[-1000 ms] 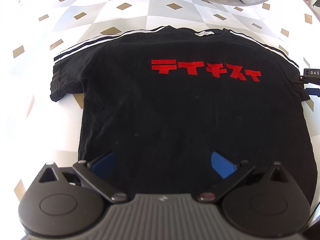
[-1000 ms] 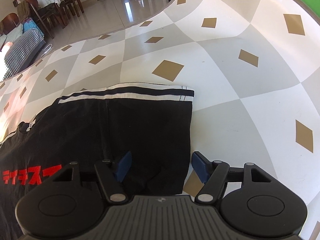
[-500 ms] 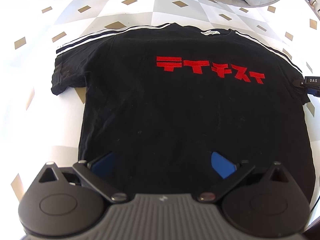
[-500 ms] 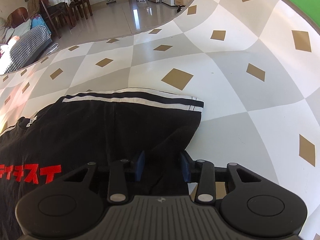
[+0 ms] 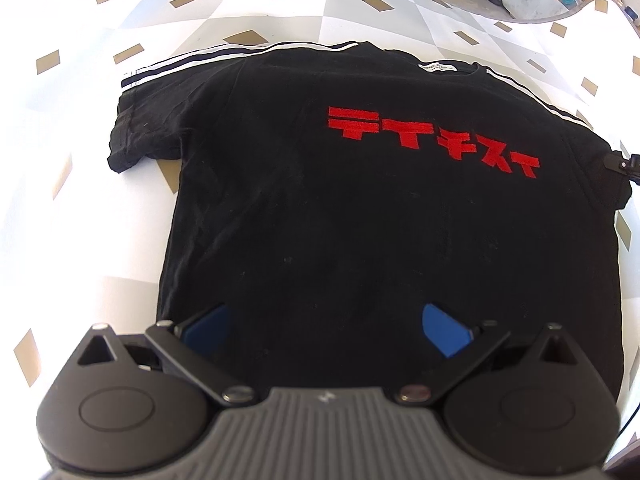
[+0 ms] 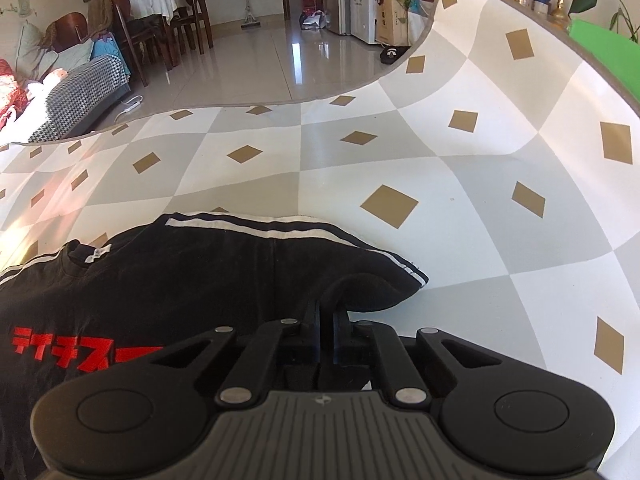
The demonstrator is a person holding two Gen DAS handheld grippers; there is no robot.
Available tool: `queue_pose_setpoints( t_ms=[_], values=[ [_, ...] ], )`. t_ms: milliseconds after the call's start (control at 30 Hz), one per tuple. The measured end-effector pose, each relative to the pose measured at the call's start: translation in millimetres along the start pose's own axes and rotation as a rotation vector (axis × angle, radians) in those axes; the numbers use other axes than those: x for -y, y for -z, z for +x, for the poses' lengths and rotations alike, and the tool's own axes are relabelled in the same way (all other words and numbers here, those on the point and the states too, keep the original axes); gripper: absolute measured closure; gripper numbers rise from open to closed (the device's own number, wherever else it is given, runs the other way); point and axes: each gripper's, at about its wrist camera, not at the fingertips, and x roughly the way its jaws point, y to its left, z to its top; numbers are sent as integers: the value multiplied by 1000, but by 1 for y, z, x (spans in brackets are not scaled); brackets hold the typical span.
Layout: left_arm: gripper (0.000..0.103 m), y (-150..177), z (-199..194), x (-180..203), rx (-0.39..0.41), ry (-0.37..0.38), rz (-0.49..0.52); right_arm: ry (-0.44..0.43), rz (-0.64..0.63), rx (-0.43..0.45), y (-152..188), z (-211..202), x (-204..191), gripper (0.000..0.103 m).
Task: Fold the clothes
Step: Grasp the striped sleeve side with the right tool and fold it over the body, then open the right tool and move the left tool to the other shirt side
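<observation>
A black T-shirt [image 5: 360, 220] with red lettering lies flat, front up, on the table. White stripes run along its shoulders. My left gripper [image 5: 324, 316] hovers over the shirt's near hem, open, its blue pads [image 5: 440, 332] wide apart with nothing between them. In the right wrist view the same T-shirt [image 6: 180, 280] fills the lower left. My right gripper [image 6: 326, 312] has its jaws closing tight on the sleeve [image 6: 368, 280], the pads pressing the black fabric. The sleeve bulges up off the table around the fingertips.
A tablecloth [image 6: 440, 168] of white and grey checks with tan diamonds covers the table. Bare cloth stretches right of and beyond the shirt. A green object [image 6: 600, 52] sits at the far right edge. Past the table edge are a tiled floor, chairs and a sofa.
The right gripper's jaws went from wide open to shut on the sleeve edge and rose, pulling the fabric up into a hump. The left gripper stayed open over the hem.
</observation>
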Motion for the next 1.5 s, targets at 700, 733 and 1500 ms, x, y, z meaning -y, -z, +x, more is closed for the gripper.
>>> queue_pose_setpoints(
  t_ms=[700, 733, 1500],
  values=[
    [0, -3, -1, -7, 6, -3, -34, -373, -405, -51, 20, -6, -93, 70],
    [0, -3, -2, -9, 6, -3, -40, -375, -379, -47, 17, -6, -89, 70],
    [0, -60, -35, -130, 152, -2, -426, -249, -261, -269, 30, 11, -86, 59]
  ],
)
